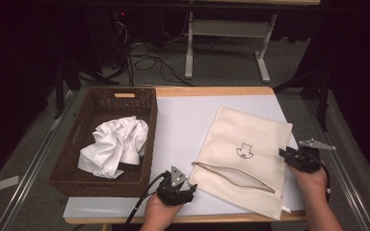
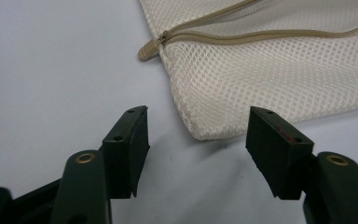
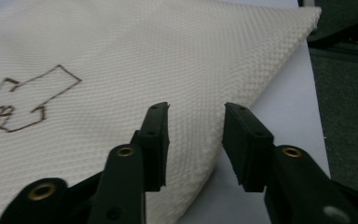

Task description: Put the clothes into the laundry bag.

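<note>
Bag: cream mesh zippered laundry bag (image 1: 243,149) flat on white-covered table (image 1: 183,120).
Left gripper (image 1: 177,188): jaws released, empty, beside bag's corner.
Right gripper (image 1: 296,156): jaws apart, empty, over bag's edge.

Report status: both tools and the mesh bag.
Left tool open, at mesh bag corner near the zipper end. Right tool open at bag's right edge, nothing gripped. Basket with white cloth stands clear, left.

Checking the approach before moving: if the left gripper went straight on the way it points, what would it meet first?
Most likely the near corner of the mesh bag, which lies just ahead of the left gripper between its open jaws; depth is hard to judge.
</note>
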`<action>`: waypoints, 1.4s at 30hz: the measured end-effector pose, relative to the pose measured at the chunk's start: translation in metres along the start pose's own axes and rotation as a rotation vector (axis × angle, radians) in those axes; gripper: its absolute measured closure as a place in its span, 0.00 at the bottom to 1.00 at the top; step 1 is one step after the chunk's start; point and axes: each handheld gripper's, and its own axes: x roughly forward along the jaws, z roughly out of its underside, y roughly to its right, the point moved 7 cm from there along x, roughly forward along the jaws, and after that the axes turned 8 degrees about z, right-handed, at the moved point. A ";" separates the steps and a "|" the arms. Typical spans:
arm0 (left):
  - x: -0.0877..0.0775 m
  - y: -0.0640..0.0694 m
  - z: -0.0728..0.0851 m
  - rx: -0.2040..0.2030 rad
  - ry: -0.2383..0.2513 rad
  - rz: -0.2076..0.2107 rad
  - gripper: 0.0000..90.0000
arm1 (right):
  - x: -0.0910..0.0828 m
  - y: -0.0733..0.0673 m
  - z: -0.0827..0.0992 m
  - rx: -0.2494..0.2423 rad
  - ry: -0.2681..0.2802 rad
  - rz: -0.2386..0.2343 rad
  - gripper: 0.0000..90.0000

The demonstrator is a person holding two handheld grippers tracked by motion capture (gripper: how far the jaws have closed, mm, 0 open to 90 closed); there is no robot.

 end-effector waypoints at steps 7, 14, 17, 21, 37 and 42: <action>0.004 0.006 -0.001 0.075 -0.033 -0.005 0.86 | -0.027 -0.018 0.009 -0.041 0.059 -0.021 0.51; 0.004 -0.013 -0.004 0.049 -0.019 -0.089 0.91 | -0.050 -0.029 0.018 -0.043 0.090 -0.031 0.43; 0.002 -0.017 -0.005 0.029 -0.018 -0.084 0.85 | -0.059 -0.035 0.023 -0.050 0.105 -0.047 0.34; -0.002 -0.017 -0.012 0.040 0.025 -0.084 0.59 | -0.067 -0.049 0.030 -0.067 0.101 -0.076 0.31; -0.009 -0.011 -0.023 0.051 0.081 -0.060 0.17 | -0.077 -0.100 0.016 -0.094 0.146 -0.076 0.00; -0.010 -0.012 -0.025 0.046 0.094 -0.068 0.17 | -0.079 -0.106 0.015 -0.124 0.170 -0.082 0.00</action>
